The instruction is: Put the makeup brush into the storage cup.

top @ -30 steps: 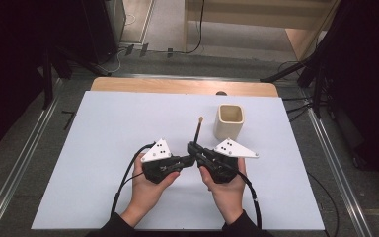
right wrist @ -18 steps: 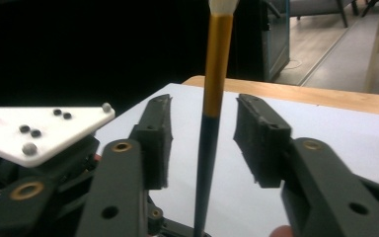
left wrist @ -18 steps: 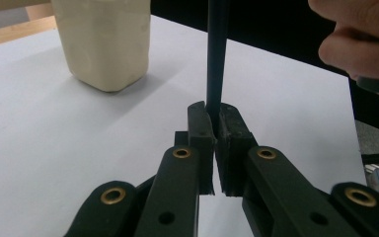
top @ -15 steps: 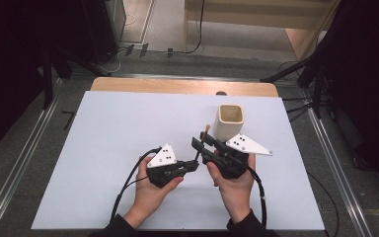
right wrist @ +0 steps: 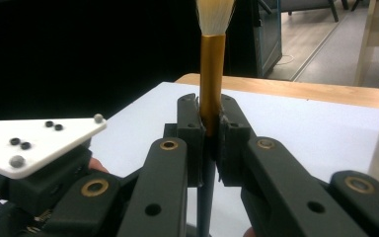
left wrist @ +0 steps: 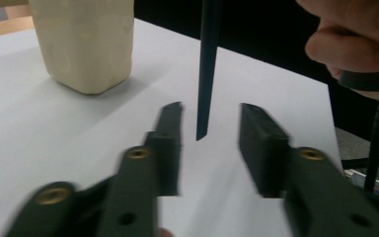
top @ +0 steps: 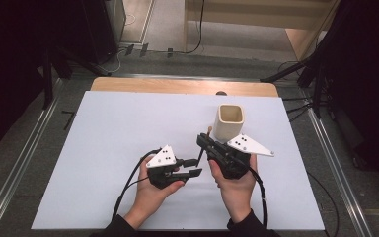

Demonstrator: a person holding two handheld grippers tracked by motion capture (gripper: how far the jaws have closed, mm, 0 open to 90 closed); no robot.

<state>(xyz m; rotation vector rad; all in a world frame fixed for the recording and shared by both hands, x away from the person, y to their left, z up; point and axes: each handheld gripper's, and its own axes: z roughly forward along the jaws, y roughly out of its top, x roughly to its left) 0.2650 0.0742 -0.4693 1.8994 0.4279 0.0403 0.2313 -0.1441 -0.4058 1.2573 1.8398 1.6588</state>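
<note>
Near edge of table: both hands worked side by side on the white table top (top: pixel 128 148), just in front of the cup.
Right gripper (right wrist: pixel 210 126): jaws had just been closing and were clenched on the brush (right wrist: pixel 211 64) — pads pressed on the gold ferrule, pale bristles up, dark handle hanging below the grip.
Left gripper (left wrist: pixel 209 123): jaws had just been opening and stood released, nothing gripped; the handle's pointed tip hung between them, clear of both pads.
Brush, high view: tilted, its top end (top: pixel 209 131) close beside the cup.
Cup (top: pixel 229 121): cream, square-mouthed, upright — standing on the table just beyond the right gripper (top: pixel 203 140).
Left gripper, high view (top: pixel 195 167): pointing toward the right hand (top: pixel 237 185).
</note>
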